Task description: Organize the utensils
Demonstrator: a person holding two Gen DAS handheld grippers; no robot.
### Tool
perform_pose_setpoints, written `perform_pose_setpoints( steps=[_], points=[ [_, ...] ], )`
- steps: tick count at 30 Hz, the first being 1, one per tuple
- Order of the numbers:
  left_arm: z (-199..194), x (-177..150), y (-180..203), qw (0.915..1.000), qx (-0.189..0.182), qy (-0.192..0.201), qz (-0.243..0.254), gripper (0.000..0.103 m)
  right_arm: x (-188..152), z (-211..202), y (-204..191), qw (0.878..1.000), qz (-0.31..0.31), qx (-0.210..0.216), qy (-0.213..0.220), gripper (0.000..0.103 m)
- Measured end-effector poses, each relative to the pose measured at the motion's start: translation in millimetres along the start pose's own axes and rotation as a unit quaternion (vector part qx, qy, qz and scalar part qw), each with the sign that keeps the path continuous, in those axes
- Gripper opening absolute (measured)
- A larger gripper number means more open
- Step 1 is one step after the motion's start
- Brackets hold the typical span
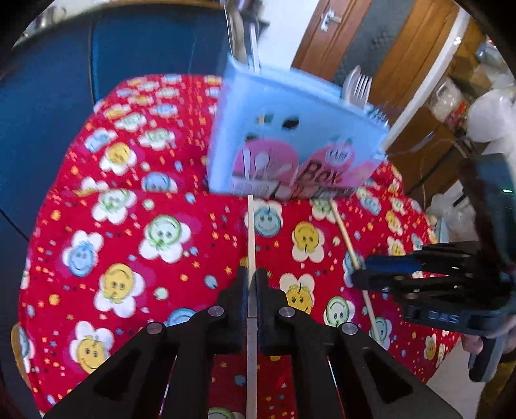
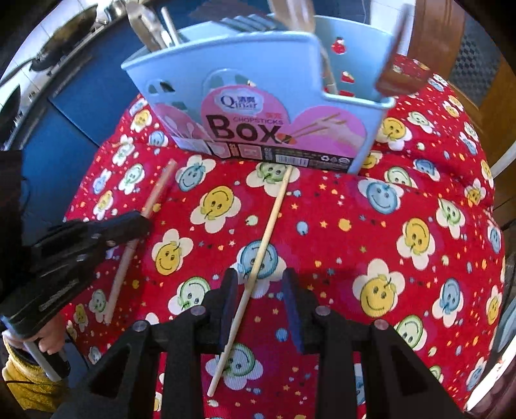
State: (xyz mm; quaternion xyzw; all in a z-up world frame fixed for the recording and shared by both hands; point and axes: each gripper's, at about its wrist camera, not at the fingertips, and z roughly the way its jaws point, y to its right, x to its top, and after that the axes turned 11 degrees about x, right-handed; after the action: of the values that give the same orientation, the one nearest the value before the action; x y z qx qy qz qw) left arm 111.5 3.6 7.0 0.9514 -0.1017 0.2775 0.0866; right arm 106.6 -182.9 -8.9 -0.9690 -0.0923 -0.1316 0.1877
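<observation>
Surroundings: red cloth (image 2: pixel 371 232) printed with smiley flowers covers the tabletop. A pale blue chopsticks box (image 2: pixel 258 106) stands upright at its far side, pink label facing the cameras. Metal utensils (image 2: pixel 145 25) and a wooden spatula (image 2: pixel 300 19) stick up from its compartments; in the left wrist view a fork (image 1: pixel 358 87) rises above the box rim. Blue cabinet fronts (image 1: pixel 64 96) lie behind; a wooden door (image 1: pixel 338 32) stands to the right in that view. Nothing lies between the claws and the box.

Task items: two pale chopsticks. The first chopstick (image 1: pixel 251 258) sits between the pads of the left claw (image 1: pixel 251 280), which is closed tight on it; its far tip reaches toward the base of the box. The second chopstick (image 2: pixel 258 261) lies flat on the cloth, slanting from near the box's lower edge back toward the right wrist camera.

The right claw (image 2: pixel 258 283) hangs over this second chopstick, jaws partly apart, the stick passing between the pads. Whether the left pad touches it cannot be told; the right pad is clear of it.

Pose: both claws point steeply down at the cloth. A hand (image 2: pixel 48 345) with a yellow sleeve grips the left tool's handle.
</observation>
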Motion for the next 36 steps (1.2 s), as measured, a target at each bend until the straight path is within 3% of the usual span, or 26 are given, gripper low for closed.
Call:
perform_pose_setpoints(
  steps=[5,10,15,19,28,36],
  points=[
    [-24,-3,-4,0.9981,0.004,0.062,-0.003,0.004,13,12,-14,0.998,-0.024,-0.038,-0.033,0.018],
    [-41,-6,-1,0.9943,-0.007,0.106,-0.013,0.004,17,13,-13,0.999,-0.013,-0.040,-0.023,0.008],
    [-54,-11,-2,0.9902,-0.010,0.137,-0.024,0.004,-3,1,-15,0.998,-0.020,-0.015,0.049,0.006],
    [-59,-13,-3,0.9881,-0.013,0.149,-0.037,0.004,-30,-12,-14,0.993,-0.011,0.036,0.111,0.006],
    [-72,-15,5,0.9820,-0.018,0.182,-0.048,0.004,-81,-47,1,0.964,0.024,0.105,0.241,0.006],
    [-84,-15,20,0.9761,-0.025,0.212,-0.043,0.004,-93,-70,0,0.939,0.025,0.119,0.322,0.006]
  ],
)
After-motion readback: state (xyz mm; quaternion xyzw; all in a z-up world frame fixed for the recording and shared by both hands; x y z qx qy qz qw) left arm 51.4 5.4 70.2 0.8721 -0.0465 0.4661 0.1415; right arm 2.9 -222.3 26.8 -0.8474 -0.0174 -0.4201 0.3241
